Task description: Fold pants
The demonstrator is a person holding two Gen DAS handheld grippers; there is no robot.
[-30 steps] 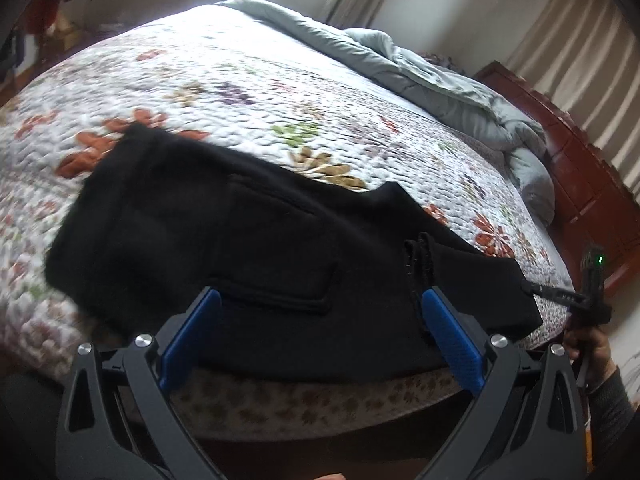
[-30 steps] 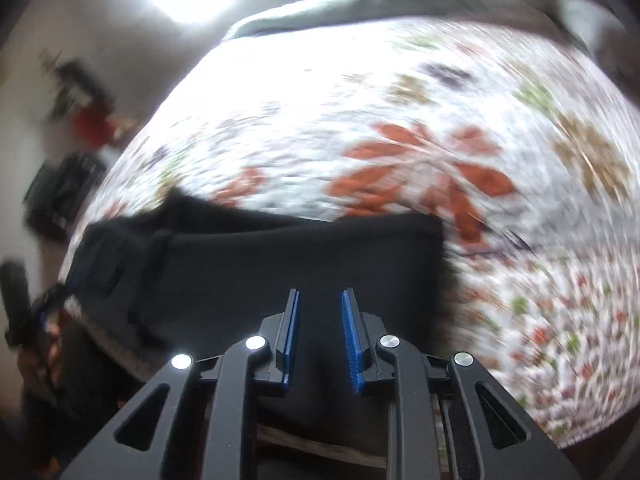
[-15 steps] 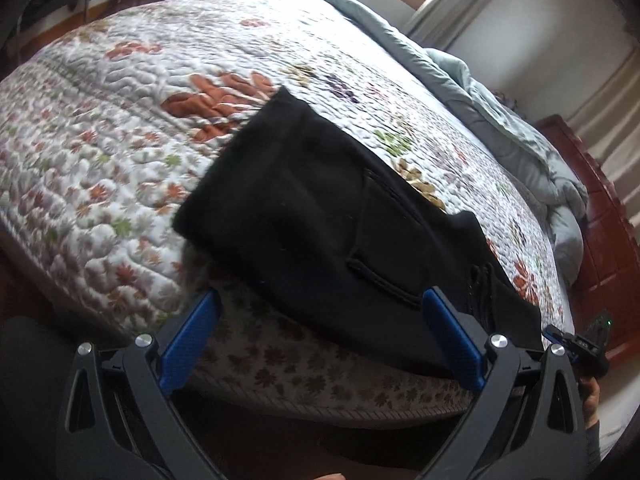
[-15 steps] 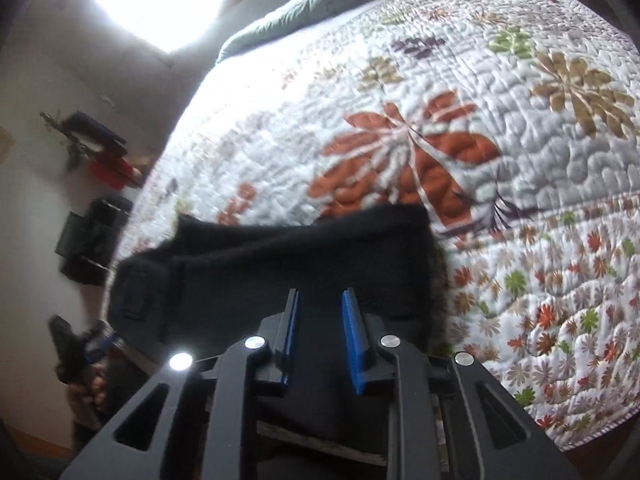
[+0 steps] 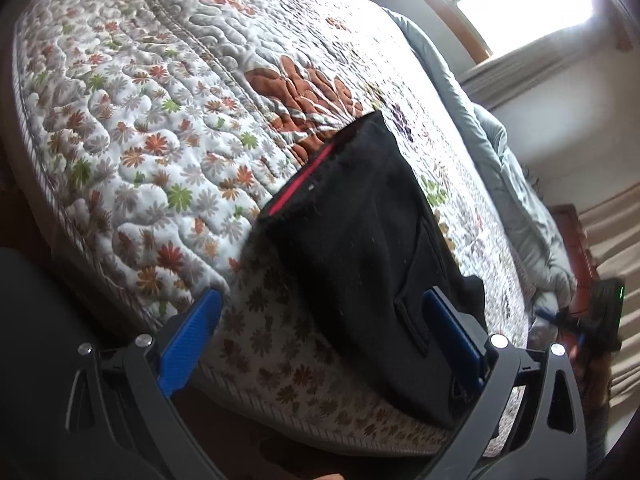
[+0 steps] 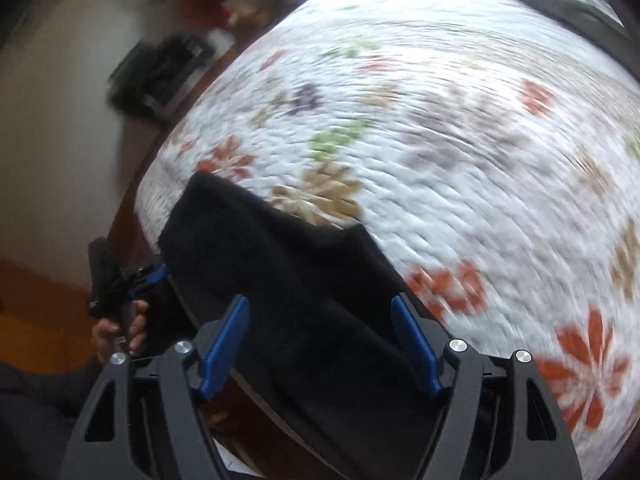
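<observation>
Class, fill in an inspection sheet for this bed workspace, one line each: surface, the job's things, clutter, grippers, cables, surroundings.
Surface: floral quilt covering the bed.
Job's things: black pants lie folded near the bed's edge, one end hanging over the side; a red strip shows along one end.
Clutter: a grey blanket is bunched along the far side.
Grippers: left gripper is open and holds nothing; right gripper is open, its fingers on either side of the pants without pinching them.
Cables: nothing seen.
Surroundings: bright window, curtain, wooden bed frame; dark things by the wall, too blurred to name.
</observation>
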